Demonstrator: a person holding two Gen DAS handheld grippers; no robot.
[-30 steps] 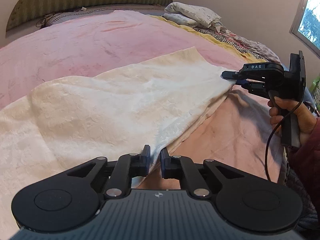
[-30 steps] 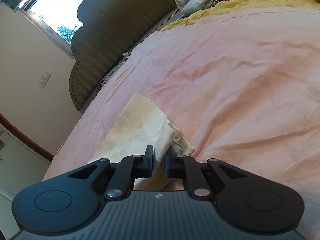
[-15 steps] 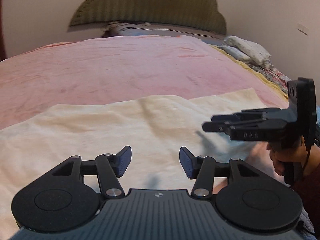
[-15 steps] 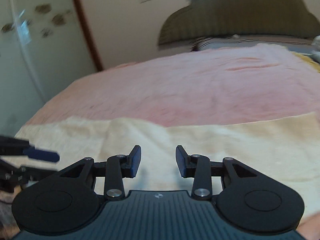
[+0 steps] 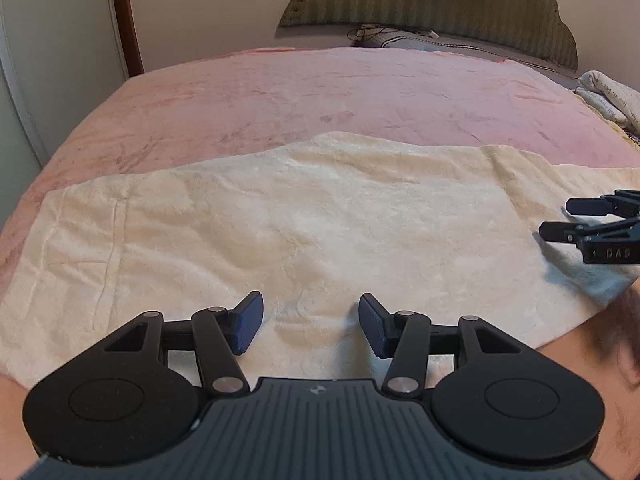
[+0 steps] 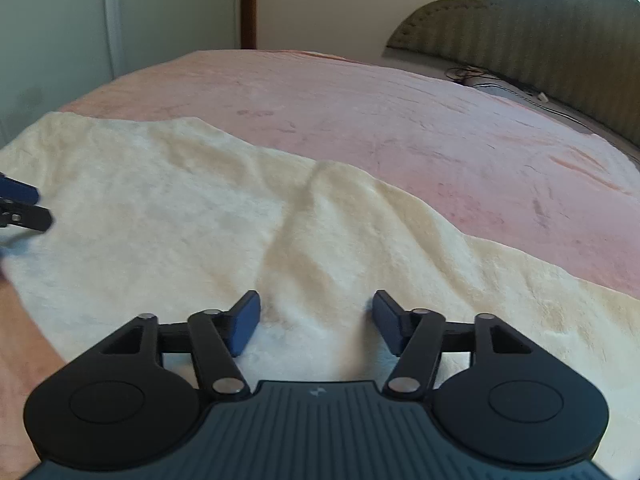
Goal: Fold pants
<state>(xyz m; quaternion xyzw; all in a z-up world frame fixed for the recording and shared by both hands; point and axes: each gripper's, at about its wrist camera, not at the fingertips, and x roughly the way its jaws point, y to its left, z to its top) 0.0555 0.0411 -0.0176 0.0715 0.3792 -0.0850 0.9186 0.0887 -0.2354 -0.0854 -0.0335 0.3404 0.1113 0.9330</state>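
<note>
Pants [image 5: 304, 220]: one; claws: two, both unclenched.

Left claw [image 5: 310, 326] angled downward, blue pads parted with nothing gripped between them, right claw [image 6: 316, 322] likewise tilted down, jaws opening and empty, each claw's fingertips visible at the edge of the other's view.

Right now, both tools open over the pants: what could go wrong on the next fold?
1. The cream pants have a raised ridge mid-cloth; folding over it may lock in a crease.
2. The left tool and the right tool, whose jaws are opening, hover mid-fabric with nothing between them; pinching here could bunch one layer rather than an edge.
3. The near edge overhangs the pink blanket; it may slide.
</note>
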